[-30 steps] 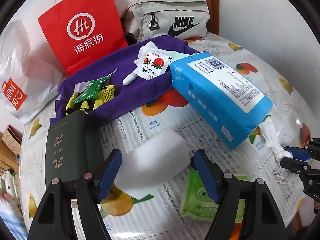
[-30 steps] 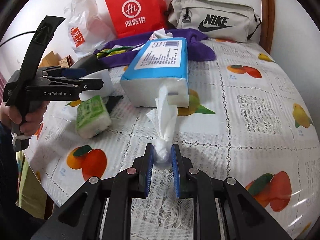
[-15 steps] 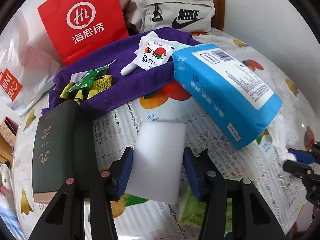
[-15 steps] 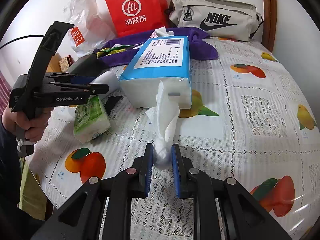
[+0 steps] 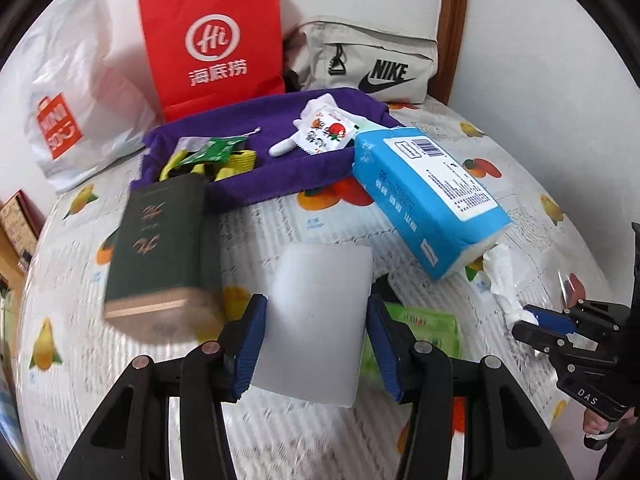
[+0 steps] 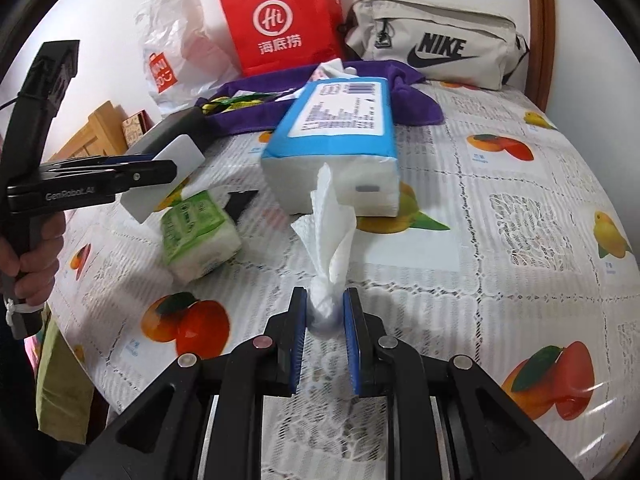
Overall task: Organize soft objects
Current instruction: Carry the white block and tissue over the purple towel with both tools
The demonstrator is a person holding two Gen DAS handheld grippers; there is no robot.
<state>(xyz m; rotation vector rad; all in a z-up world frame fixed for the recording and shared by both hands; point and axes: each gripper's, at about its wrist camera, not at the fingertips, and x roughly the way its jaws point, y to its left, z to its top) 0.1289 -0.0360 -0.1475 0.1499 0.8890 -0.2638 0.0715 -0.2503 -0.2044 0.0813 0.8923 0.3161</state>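
My left gripper [image 5: 316, 344] is shut on a white sponge block [image 5: 316, 320] and holds it above the table; it also shows in the right wrist view [image 6: 168, 176]. My right gripper [image 6: 325, 316] is shut on the twisted end of a white tissue [image 6: 330, 232] that runs out of the blue tissue pack [image 6: 340, 128]. The pack [image 5: 428, 196] lies tilted, its far end on the purple towel [image 5: 280, 176]. A green tissue packet [image 6: 198, 232] lies on the tablecloth under the left gripper [image 6: 120, 180].
A dark green book [image 5: 160, 240] lies left of the sponge. The towel carries small sachets [image 5: 328, 132] and green-yellow wrappers [image 5: 208, 156]. A red paper bag [image 5: 212, 40], a white plastic bag [image 5: 76, 92] and a grey Nike pouch [image 5: 368, 64] stand along the back wall.
My left gripper has closed on the sponge, lifted it and drawn back, turning it upright. The right gripper still holds the tissue, pulled a little farther out.
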